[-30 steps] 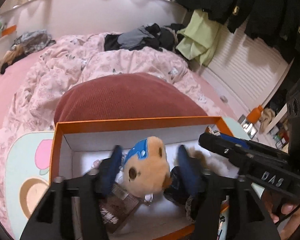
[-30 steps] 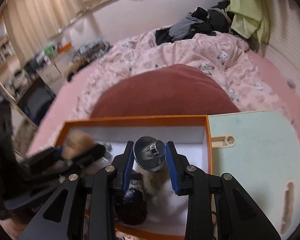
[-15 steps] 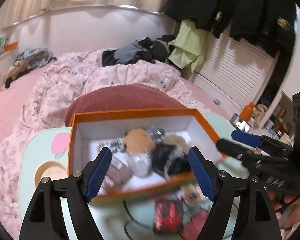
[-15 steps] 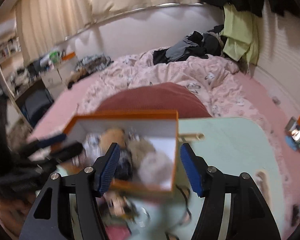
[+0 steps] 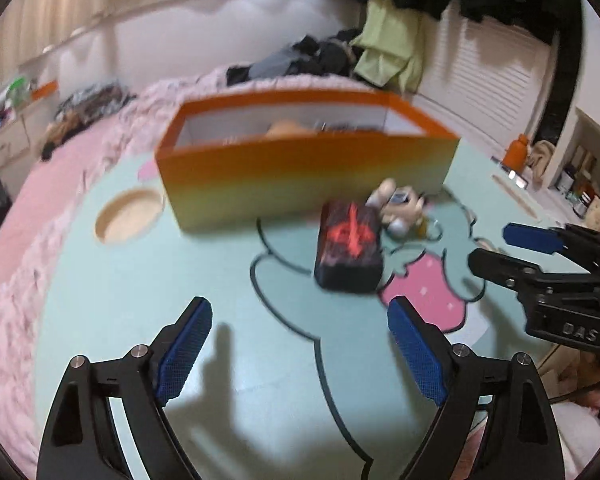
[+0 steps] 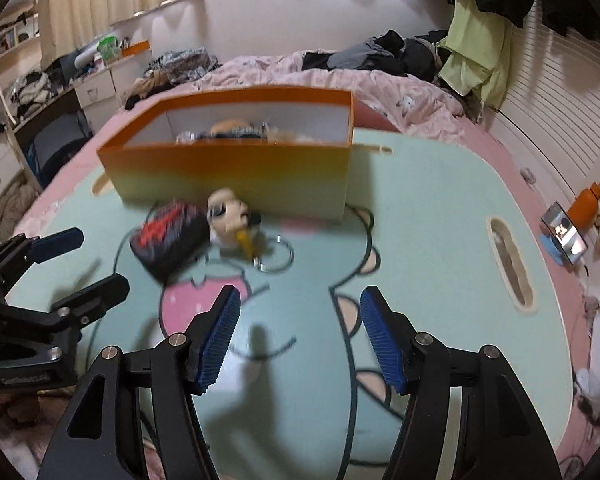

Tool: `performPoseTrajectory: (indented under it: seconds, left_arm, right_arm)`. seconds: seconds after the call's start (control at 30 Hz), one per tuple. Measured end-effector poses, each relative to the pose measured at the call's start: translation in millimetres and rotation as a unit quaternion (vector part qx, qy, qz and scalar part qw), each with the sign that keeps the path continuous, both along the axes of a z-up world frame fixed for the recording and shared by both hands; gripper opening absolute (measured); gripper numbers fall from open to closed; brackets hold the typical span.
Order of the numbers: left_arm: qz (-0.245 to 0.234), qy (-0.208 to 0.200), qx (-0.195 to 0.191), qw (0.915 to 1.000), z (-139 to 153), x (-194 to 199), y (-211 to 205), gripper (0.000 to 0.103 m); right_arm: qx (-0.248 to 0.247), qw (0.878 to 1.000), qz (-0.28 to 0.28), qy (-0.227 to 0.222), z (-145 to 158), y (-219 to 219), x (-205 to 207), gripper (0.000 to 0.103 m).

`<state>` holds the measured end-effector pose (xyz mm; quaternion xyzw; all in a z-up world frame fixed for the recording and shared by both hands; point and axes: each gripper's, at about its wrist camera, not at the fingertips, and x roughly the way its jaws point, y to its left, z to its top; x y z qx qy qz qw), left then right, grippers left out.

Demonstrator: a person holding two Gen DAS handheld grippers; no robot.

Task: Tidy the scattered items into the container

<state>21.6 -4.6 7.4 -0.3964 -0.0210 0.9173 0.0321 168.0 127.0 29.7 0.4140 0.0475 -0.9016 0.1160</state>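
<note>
An orange box with several items inside stands at the far side of a mint-green table. In front of it lie a black pouch with red markings and a small plush keychain with a metal ring. My left gripper hovers over the table short of the pouch, its jaws opening and empty. My right gripper is open and empty, to the right of the pouch.
Behind the table is a bed with a pink quilt and a heap of dark clothes. A phone on a blue stand and an orange bottle sit at the right. The table has cut-out holes.
Both grippers let go of what they held over the box, the left a plush toy and the right a metal piece. They opened and drew back to the table's near side.
</note>
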Motion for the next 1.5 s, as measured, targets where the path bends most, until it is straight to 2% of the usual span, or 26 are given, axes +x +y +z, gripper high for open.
performPoseTrajectory:
  seconds: [0.17, 0.2, 0.4, 0.47, 0.57, 0.6, 0.63, 1.5]
  left_arm:
    - [0.006, -0.006, -0.016, 0.9998, -7.4, 3.7, 5.7, 0.090]
    - [0.005, -0.006, -0.019, 0.9998, -8.8, 5.5, 7.3, 0.094]
    - [-0.019, -0.011, -0.029, 0.9993, -11.3, 4.7, 16.1, 0.102]
    - [-0.022, -0.009, -0.029, 0.9993, -11.2, 5.9, 16.4, 0.102]
    - [-0.023, -0.008, -0.029, 0.9993, -11.1, 6.3, 16.5, 0.103]
    - [-0.024, -0.008, -0.029, 0.9993, -11.2, 6.3, 16.7, 0.103]
    - [-0.024, -0.007, -0.030, 0.9992, -11.4, 6.5, 17.2, 0.103]
    - [-0.024, -0.008, -0.030, 0.9992, -11.7, 6.2, 19.5, 0.103]
  right_arm:
    - [-0.005, 1.000, -0.014, -0.014, -10.6, 4.3, 3.0, 0.063]
    - [-0.006, 1.000, -0.016, -0.015, -12.0, 5.5, 2.8, 0.064]
    - [0.005, 0.999, -0.028, -0.016, -16.2, 6.4, 4.3, 0.083]
    - [0.010, 0.999, -0.029, -0.015, -17.1, 6.1, 4.7, 0.084]
    - [0.017, 0.999, -0.024, -0.018, -19.3, 3.4, 4.8, 0.091]
    - [0.019, 0.999, -0.024, -0.020, -20.7, 3.4, 4.1, 0.099]
    - [0.019, 0.999, -0.027, -0.022, -22.3, 4.8, 3.2, 0.103]
    - [0.019, 0.999, -0.035, -0.022, -23.5, 9.1, 5.7, 0.103]
